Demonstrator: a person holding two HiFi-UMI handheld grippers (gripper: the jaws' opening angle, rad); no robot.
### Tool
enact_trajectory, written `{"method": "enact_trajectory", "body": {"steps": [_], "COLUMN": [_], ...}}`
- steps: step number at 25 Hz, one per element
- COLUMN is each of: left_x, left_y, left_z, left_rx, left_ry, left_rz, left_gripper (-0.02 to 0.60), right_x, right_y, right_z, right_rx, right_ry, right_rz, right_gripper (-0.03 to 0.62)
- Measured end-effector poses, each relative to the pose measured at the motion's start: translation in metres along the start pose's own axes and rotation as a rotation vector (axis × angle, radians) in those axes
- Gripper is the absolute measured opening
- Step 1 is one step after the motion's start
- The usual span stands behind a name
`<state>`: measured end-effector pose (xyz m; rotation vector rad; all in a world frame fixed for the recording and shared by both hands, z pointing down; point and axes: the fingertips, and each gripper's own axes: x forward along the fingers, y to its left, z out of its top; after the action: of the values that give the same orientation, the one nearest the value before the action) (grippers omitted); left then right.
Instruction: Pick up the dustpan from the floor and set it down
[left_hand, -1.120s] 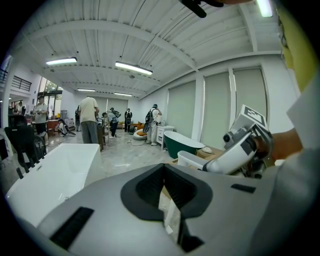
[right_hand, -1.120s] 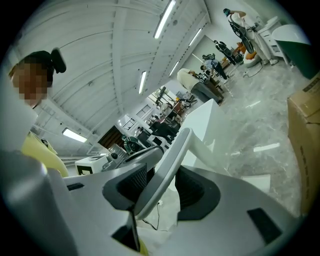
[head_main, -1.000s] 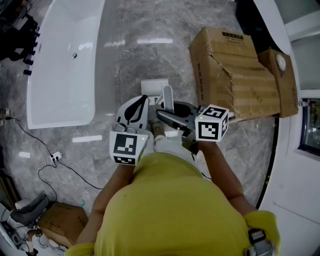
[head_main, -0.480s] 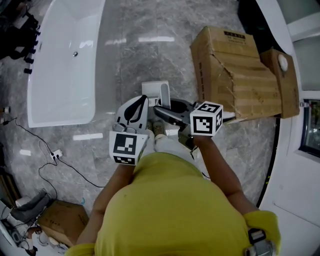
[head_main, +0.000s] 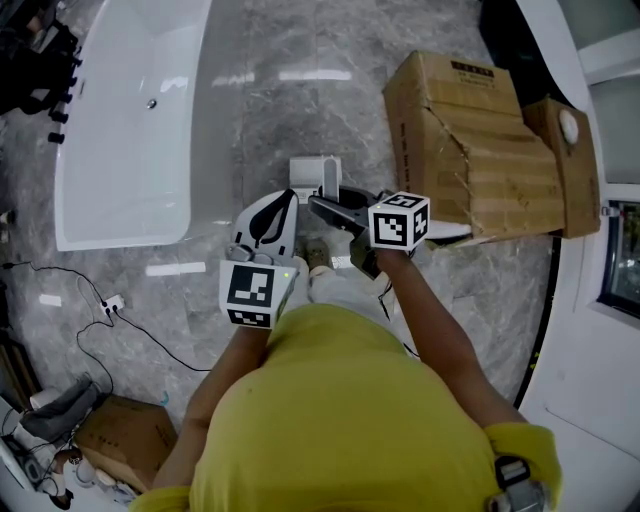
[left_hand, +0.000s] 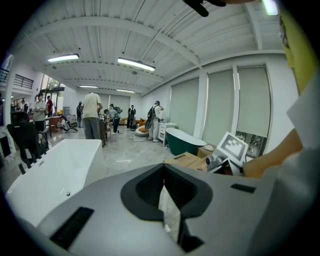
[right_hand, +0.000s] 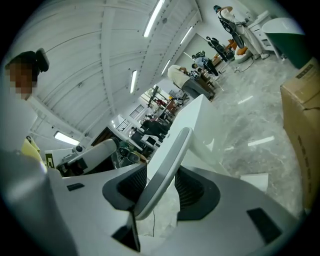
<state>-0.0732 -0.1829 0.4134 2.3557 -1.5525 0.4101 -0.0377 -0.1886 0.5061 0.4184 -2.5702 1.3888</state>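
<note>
The dustpan's white pan (head_main: 310, 167) sits low over the grey marble floor, just ahead of my feet. Its pale grey handle (head_main: 331, 180) rises toward me. My right gripper (head_main: 325, 207) is shut on that handle. In the right gripper view the handle (right_hand: 167, 165) runs slanted between the two dark pads of the right gripper (right_hand: 160, 195). My left gripper (head_main: 270, 212) hovers just left of it, apart from the dustpan. In the left gripper view the left gripper (left_hand: 167, 200) has its jaws together with nothing held.
A long white bathtub (head_main: 130, 120) lies on the floor to the left. Large cardboard boxes (head_main: 470, 140) stand close on the right of the dustpan. A cable and socket strip (head_main: 110, 310) trail at lower left beside a small box (head_main: 125, 440). People stand far off in the hall.
My right gripper has sunk toward the floor and shifted left with the dustpan handle in it. The left gripper has stayed where it was.
</note>
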Motion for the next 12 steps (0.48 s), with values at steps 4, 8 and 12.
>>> {"method": "enact_trajectory", "body": {"steps": [4, 8, 12], "left_x": [0.001, -0.001, -0.002], "left_y": [0.001, 0.005, 0.008], "left_z": [-0.002, -0.007, -0.011], "left_rx": [-0.002, -0.012, -0.015], "left_ry": [0.005, 0.013, 0.021], "left_rz": [0.003, 0.008, 0.013], "left_gripper": [0.003, 0.003, 0.003], "right_x": [0.012, 0.022, 0.026], "right_y": [-0.028, -0.052, -0.07], "right_z": [-0.008, -0.017, -0.022], "right_rx": [-0.002, 0.003, 0.02], "right_ry": [0.025, 0.042, 0.051], "right_rz": [-0.024, -0.054, -0.084], "right_gripper": [0.187, 0.186, 0.183]}}
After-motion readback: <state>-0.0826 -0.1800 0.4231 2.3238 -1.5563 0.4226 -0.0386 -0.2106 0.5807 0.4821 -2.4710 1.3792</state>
